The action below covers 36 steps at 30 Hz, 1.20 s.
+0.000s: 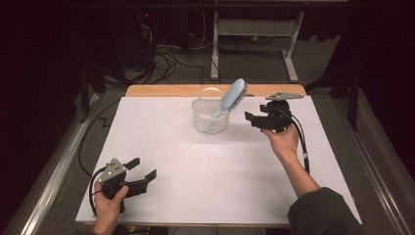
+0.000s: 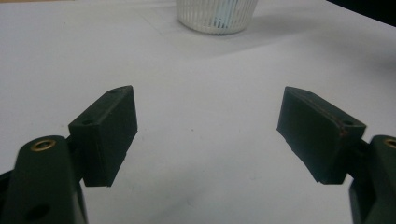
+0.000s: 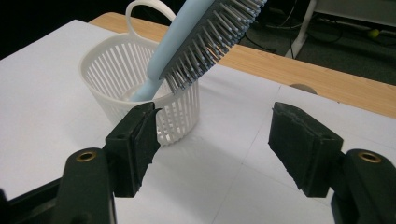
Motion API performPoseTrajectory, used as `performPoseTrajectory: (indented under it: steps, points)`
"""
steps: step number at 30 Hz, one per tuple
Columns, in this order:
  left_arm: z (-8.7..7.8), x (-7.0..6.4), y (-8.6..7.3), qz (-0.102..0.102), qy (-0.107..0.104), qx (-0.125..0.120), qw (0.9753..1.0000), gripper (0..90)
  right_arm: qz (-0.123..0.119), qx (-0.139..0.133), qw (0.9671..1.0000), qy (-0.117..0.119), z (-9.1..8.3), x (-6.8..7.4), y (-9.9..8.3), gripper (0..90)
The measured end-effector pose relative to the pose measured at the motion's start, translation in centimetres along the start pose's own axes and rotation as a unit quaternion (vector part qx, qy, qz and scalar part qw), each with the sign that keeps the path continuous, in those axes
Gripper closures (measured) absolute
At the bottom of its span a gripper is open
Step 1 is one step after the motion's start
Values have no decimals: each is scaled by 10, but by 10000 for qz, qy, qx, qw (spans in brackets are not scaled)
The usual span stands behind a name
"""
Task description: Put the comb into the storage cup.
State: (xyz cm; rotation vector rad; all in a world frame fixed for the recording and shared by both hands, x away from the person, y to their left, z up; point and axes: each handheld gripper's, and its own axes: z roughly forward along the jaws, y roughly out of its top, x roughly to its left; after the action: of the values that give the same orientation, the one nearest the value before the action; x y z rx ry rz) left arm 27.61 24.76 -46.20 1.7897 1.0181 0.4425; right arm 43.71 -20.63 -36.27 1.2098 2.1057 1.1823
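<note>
A small white slatted basket [image 1: 210, 117] with a loop handle stands on the white table sheet, toward the far middle. A light blue hairbrush [image 1: 231, 96] leans in it, handle down, bristled head up over the right rim. In the right gripper view the basket [image 3: 126, 70] and brush [image 3: 205, 32] rise close ahead. My right gripper [image 1: 253, 119] hovers just right of the basket, open with nothing between its jaws [image 3: 212, 140]. My left gripper [image 1: 144, 168] rests near the table's front left, open and empty [image 2: 210, 126]; the basket's base [image 2: 215, 14] shows far ahead of it.
The white sheet [image 1: 171, 161] covers a wooden table whose far edge [image 1: 161, 90] shows bare. Beyond it are a dark floor with cables [image 1: 166, 58] and a white desk frame [image 1: 254, 29]. Metal rails run along both sides of the table.
</note>
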Motion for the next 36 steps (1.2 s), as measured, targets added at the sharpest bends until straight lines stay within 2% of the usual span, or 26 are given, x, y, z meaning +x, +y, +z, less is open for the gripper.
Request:
performPoseTrajectory:
  steps: [36]
  points:
    - [-1, 0, 0, 20, -3, -18, 10000, 210, -18, -84, 9999, 64, -14, -3, -12, 333]
